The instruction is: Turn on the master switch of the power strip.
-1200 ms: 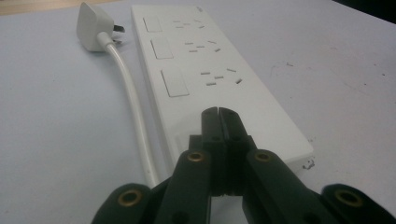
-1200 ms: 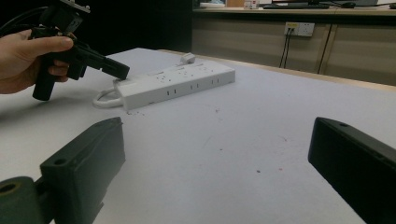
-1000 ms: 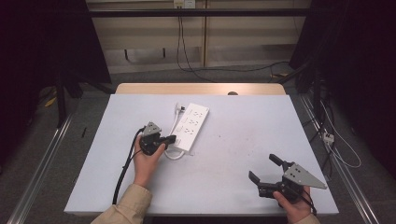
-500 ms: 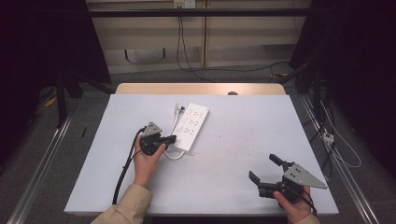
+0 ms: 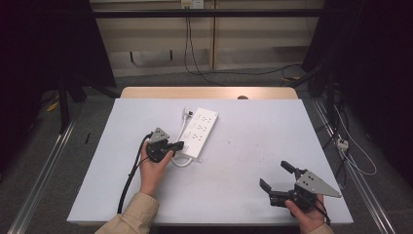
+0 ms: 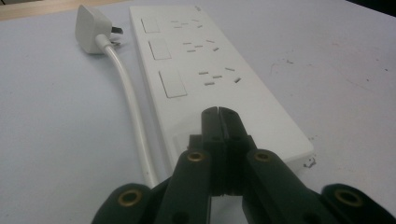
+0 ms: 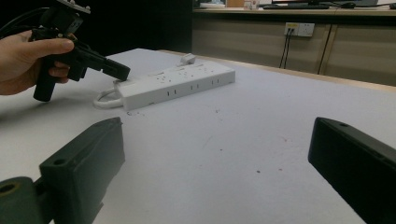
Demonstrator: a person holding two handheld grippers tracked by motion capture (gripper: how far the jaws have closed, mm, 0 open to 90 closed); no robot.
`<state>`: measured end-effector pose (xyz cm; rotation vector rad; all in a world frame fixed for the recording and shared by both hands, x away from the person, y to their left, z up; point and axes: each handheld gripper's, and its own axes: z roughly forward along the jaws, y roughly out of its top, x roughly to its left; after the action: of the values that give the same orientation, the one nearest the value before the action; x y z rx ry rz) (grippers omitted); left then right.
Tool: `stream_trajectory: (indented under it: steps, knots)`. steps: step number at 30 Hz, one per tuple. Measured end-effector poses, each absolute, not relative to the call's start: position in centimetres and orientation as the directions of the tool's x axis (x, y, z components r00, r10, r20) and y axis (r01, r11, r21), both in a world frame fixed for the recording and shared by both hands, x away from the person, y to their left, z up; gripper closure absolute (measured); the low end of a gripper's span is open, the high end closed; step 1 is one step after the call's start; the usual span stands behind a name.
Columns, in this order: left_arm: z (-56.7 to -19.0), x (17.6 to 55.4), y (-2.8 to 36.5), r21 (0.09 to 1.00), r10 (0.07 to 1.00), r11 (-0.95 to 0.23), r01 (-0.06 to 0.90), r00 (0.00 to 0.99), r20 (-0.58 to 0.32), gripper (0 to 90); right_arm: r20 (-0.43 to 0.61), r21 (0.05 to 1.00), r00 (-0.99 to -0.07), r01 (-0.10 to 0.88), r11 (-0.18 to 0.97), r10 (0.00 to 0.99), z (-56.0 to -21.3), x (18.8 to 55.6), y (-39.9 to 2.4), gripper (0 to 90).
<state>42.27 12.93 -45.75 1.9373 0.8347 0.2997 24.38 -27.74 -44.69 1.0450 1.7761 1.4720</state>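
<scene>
i'm seeing the table (image 5: pixel 243 161) lit evenly from overhead while the room around it is sinking into dark; close jaws are blurring softly in both gripper views, shadows staying faint.

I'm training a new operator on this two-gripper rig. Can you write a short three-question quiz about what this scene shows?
1. True or false: the left gripper has its jaws shut, with nothing between them.
2. Where is the tip of the left gripper relative to the power strip? A) over the near end of the strip B) at the plug C) off the table
3. In a few words: how do the jaws of the right gripper stand, and what do they hold?

Key
1. True.
2. A. Whether the tip touches the strip cannot be told.
3. Wide open, holding nothing; it is at the near right of the table, apart from the strip.
</scene>
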Motion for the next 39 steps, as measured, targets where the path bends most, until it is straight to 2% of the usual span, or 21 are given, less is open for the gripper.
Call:
stream_trajectory:
  steps: [30, 39]
  knots:
    - [-45.87, 42.17, 12.72, 0.855, 0.671, -0.295, 0.426, 0.73, -0.132, 90.0, 0.037, 0.978, -0.511, 0.194, 0.074, 0.859, -44.7, 24.39, -27.73, 3.3]
    - [-45.78, 42.11, 12.63, 0.851, 0.673, -0.318, 0.418, 0.732, -0.108, 90.0, 0.038, 0.978, -0.51, 0.194, 0.072, 0.859, -44.7, 24.37, -27.74, 3.3]
